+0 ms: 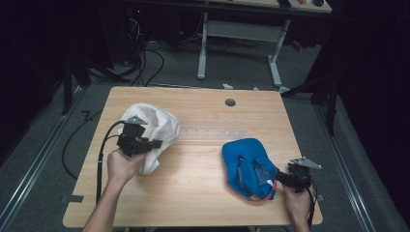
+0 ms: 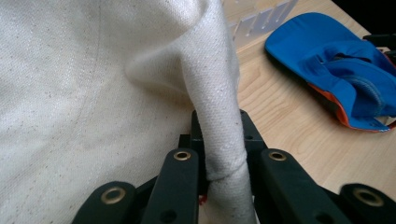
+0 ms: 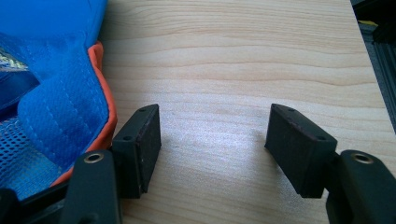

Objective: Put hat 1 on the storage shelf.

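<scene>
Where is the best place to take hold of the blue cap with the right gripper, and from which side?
Probably the orange-edged rim of the blue cap, taken from the cap's right side. The cap lies upside down, so this thin edge is exposed right beside the open right gripper; one jaw already stands against it, and a small sideways shift would put the edge between them.

Wide bare strip of table [image 1: 203, 159] runs down frame centre, between white cap [image 1: 157, 126] at left and blue cap [image 1: 246, 164] at right; caps well apart, easy passage there. Upper right of tabletop free, only small round hole [image 1: 230, 102] near far edge. Lower centre along near edge free. Right gripper [image 3: 212, 135]: jaws wide apart over bare wood, blue cap's orange rim just beside left jaw. Left gripper [image 2: 219, 154] blocked by white fabric fold pinched between jaws.
</scene>
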